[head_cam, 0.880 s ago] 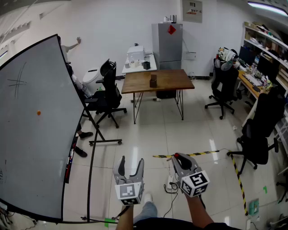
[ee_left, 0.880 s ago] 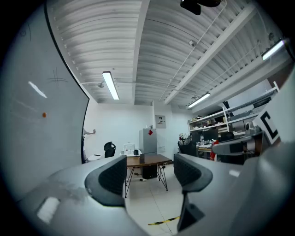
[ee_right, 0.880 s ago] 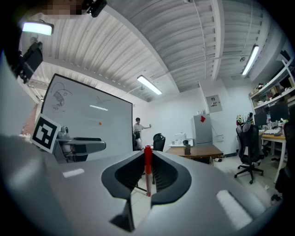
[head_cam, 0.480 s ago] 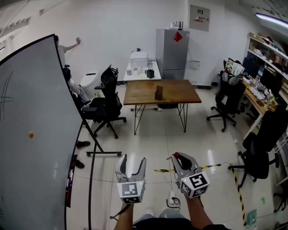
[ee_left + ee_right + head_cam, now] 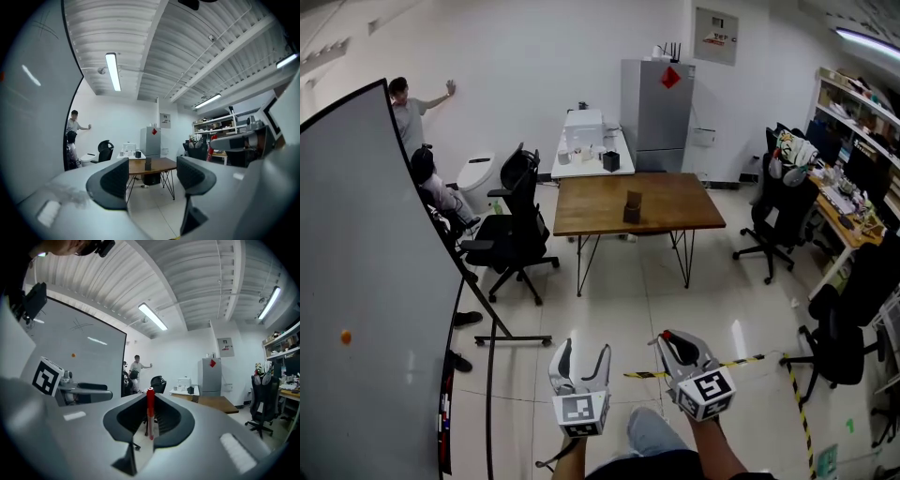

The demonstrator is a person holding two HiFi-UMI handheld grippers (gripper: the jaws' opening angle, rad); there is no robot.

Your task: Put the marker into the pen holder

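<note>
Right hand-held gripper clamps the red marker; left hand-held gripper stands open.

Office room: white walls, glossy pale tiled floor with a yellow-black tape strip, and a big whiteboard on a black stand filling the left. Wooden table mid-room, with a white table and grey fridge behind it by the far wall. A black office chair sits left of the wooden table, more black chairs by cluttered desks and shelves on the right. Ribbed white ceiling, tube light lit; a person stands far left, hand on wall.
</note>
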